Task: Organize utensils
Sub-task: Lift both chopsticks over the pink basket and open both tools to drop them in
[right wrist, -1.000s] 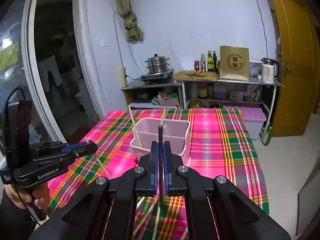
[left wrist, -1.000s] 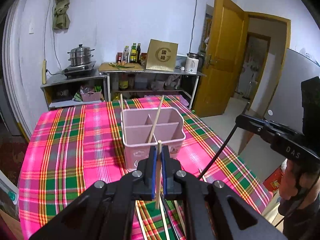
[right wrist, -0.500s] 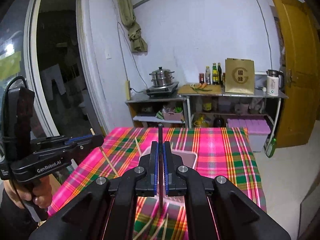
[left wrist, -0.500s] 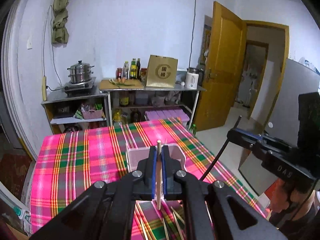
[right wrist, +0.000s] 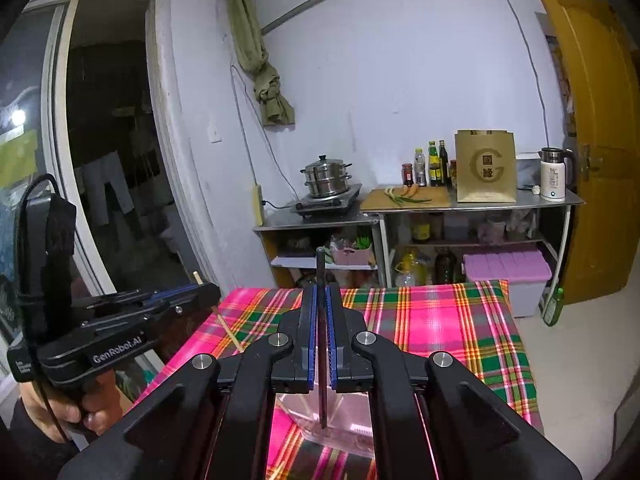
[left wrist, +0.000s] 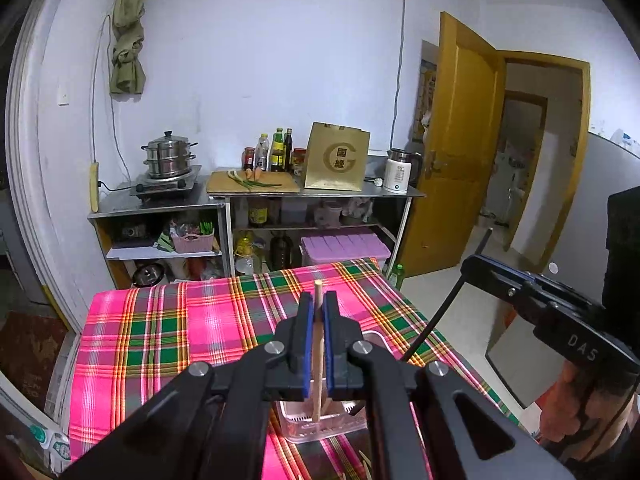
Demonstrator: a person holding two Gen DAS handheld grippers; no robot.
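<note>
- Over the pink holder (left wrist: 320,426), both grippers are now hanging higher than a second ago: the box, then standing ahead of the fingers with its dividers in view, is now sitting below them and is mostly hidden.
- Between its blue pads, the left gripper (left wrist: 319,312) is pinching one wooden chopstick (left wrist: 317,364), which is pointing nearly straight down into the holder.
- Likewise, the right gripper (right wrist: 321,304) is clamping one dark chopstick (right wrist: 322,384), whose lower end is hanging over the holder (right wrist: 340,420).
- Judging from this, both sticks are being lined up for lowering; which compartment each is aimed at cannot be told.
- Counting: two grippers, each carrying one chopstick, and one holder standing on the plaid tablecloth (left wrist: 168,332).
- At least one pale stick is showing inside the holder in the right view, and a few more are lying loose on the cloth by the bottom edge, too cropped to count.
</note>
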